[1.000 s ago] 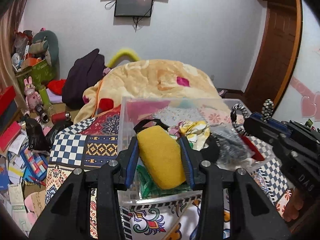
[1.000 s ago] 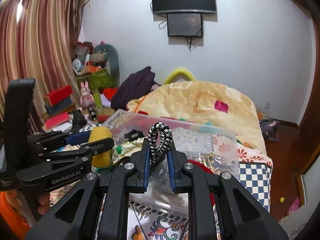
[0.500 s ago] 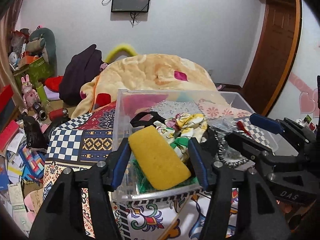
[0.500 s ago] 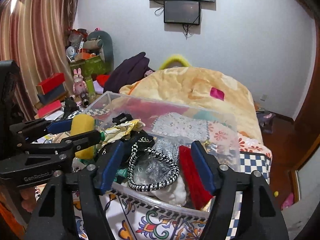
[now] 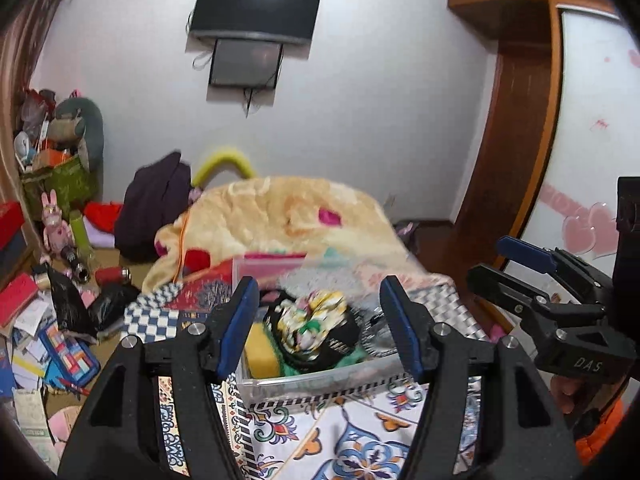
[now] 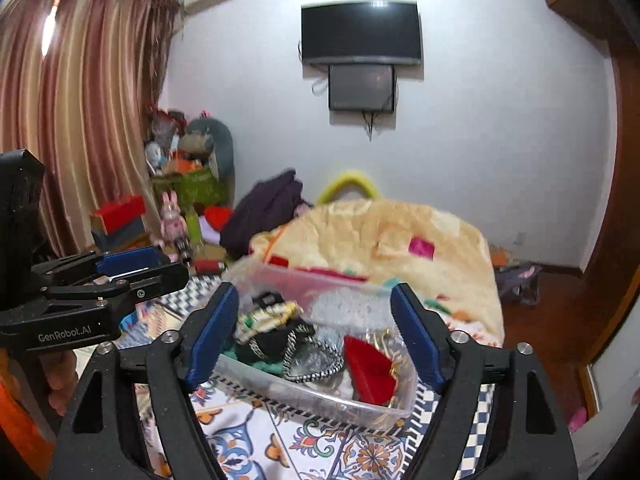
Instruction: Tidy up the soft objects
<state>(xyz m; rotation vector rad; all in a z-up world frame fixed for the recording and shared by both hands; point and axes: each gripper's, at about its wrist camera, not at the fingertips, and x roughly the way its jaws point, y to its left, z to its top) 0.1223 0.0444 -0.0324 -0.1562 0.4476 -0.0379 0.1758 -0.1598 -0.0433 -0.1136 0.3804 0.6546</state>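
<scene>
Both claws were wide apart and held nothing: the left claw (image 5: 320,328) and the right claw (image 6: 316,334). The yellow sponge (image 5: 260,350) and the braided band (image 6: 316,364) lay inside the clear box (image 6: 320,398).

Right claw (image 6: 316,338) gapes empty above the clear bin (image 6: 320,400).

bin (image 5: 320,384) contents blurred, sponge (image 5: 260,350) half hidden (tool-blocked)

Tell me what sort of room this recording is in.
Most likely a cluttered bedroom: a bed under a peach blanket, a wall-mounted TV, striped curtains, and a clear storage bin on the patterned bedspread.
</scene>
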